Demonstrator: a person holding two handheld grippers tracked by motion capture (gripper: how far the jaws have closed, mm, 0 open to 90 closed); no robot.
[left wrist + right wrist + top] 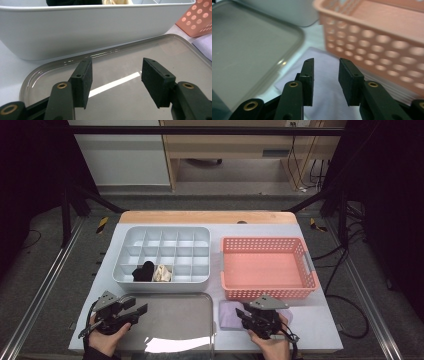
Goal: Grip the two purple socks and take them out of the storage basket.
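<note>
Fingers (308,80) apart (empty) | right gripper (325,82) over lilac cloth (324,97)

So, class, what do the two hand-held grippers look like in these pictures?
Both the left gripper and the right gripper are black, each with a grey three-cornered plate on top, brass-coloured rivets, flat rectangular black pads and a dark trailing cable.

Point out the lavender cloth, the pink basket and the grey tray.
lavender cloth (324,75): right gripper view, flat stretch between the jaws.
pink basket (265,294): high view, perforated near wall.
grey tray (175,317): high view, bare floor of the tray.
</note>
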